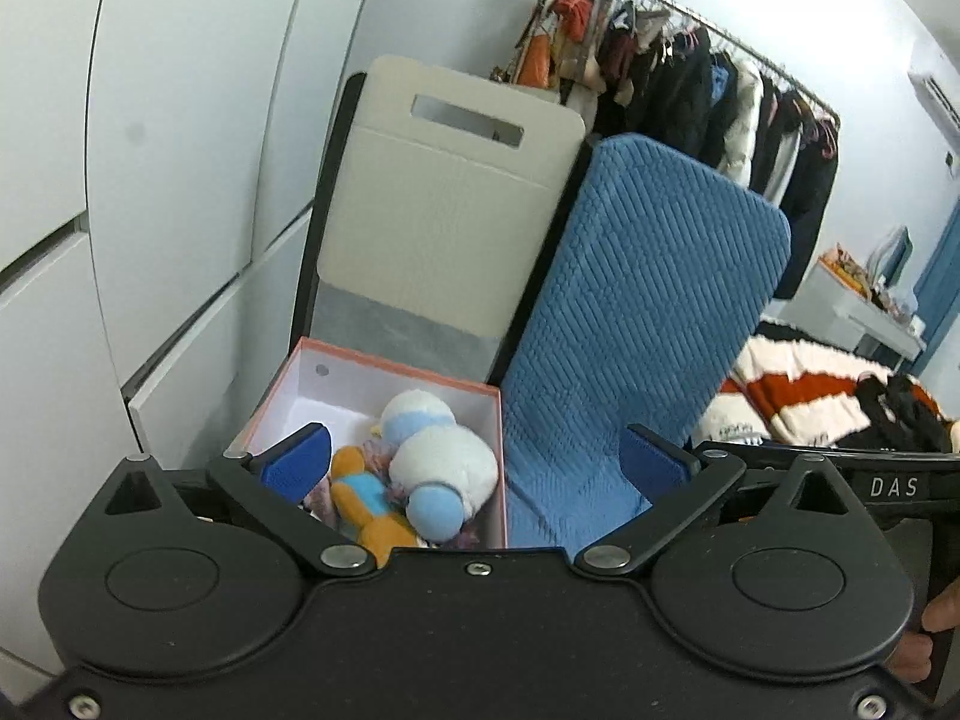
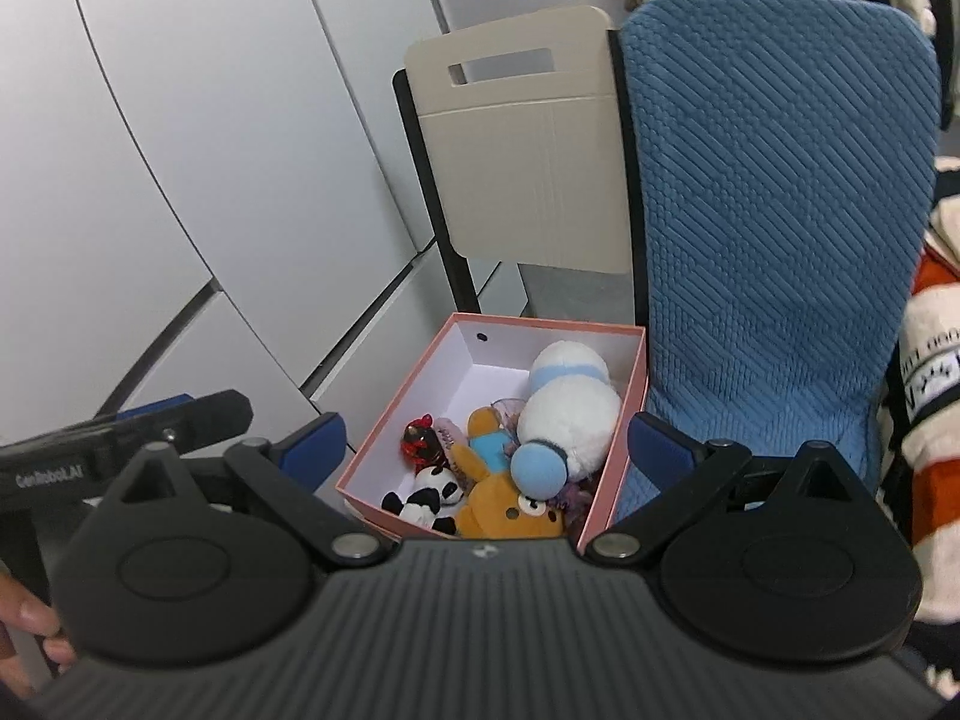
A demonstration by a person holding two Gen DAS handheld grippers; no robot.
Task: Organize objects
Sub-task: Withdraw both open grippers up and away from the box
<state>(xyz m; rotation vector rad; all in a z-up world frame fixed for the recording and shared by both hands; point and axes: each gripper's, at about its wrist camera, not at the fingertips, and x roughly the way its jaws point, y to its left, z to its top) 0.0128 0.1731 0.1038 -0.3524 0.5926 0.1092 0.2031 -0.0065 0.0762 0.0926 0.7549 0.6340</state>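
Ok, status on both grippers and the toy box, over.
Left gripper open, empty. Right gripper open, empty. Pink box holds white plush, bear, panda. Blue cushion beside box, nothing blocking.

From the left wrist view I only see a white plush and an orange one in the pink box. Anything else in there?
Observer: Yes, a small panda plush lies at the near end of the pink box.
Operator: Anything more?
Observer: A red and black figure sits just behind the panda.
Operator: Does the orange plush have a face?
Observer: Yes, the orange plush has a bear face, turned toward the near wall.
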